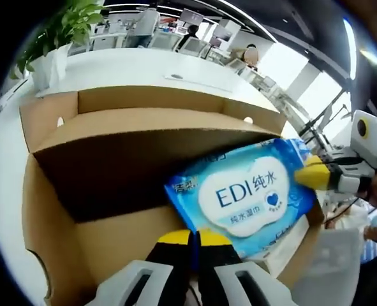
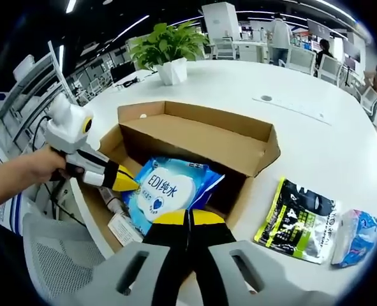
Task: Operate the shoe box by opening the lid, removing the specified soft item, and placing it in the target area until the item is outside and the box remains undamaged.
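An open brown cardboard shoe box [image 1: 111, 131] [image 2: 194, 137] stands on a white table, its lid flap folded inward. A blue soft pack of wet wipes [image 1: 242, 197] [image 2: 166, 191], with a white label, is tilted up at the box's near side. My left gripper [image 1: 192, 239] is shut on one edge of the pack; in the right gripper view it comes in from the left [image 2: 127, 182]. At the opposite edge my right gripper [image 2: 188, 218] is also shut on the pack; the left gripper view shows it at the right [image 1: 312, 177].
A black-and-green pouch [image 2: 300, 220] and a blue packet [image 2: 357, 236] lie on the white table [image 2: 316, 140] right of the box. A potted plant [image 2: 169, 60] [image 1: 54, 44] stands behind it. A mesh chair [image 2: 54, 261] sits at the table edge. Paper slips [image 2: 121, 226] lie in the box.
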Demonstrator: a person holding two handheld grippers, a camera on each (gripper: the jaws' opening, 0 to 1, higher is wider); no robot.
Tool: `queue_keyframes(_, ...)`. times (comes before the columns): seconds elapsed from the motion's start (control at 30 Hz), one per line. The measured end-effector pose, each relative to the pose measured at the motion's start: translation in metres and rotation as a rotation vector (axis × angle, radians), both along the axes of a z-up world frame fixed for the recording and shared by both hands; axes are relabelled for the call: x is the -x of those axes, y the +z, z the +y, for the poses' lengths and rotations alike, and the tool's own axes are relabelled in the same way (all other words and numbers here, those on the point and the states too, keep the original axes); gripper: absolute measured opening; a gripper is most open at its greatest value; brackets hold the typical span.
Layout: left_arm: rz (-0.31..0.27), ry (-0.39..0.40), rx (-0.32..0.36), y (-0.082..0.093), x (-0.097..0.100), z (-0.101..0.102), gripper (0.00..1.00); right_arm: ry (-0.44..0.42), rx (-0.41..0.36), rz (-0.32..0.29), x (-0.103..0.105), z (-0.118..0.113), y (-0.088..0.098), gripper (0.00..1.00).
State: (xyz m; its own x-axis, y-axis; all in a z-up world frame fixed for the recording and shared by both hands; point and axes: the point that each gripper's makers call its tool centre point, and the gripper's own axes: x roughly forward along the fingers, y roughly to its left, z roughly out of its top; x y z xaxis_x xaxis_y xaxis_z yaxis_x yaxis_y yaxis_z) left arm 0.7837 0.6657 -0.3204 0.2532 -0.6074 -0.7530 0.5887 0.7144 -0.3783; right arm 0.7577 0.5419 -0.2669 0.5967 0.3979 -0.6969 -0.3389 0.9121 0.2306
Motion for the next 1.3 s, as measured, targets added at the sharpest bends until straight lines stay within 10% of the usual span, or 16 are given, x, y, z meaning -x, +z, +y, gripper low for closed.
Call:
queue_keyframes(0.6,-0.073,0.035,0.067,0.053,0.004,0.001,0.00,-0.026,-0.067,-0.038,0.003,-0.005,0.034,0.00)
queue_keyframes(1.3,-0.125,-0.022,0.135,0.095,0.022,-0.043,0.00,-0.120,-0.097,-0.063,0.018,-0.052,0.051,0.00)
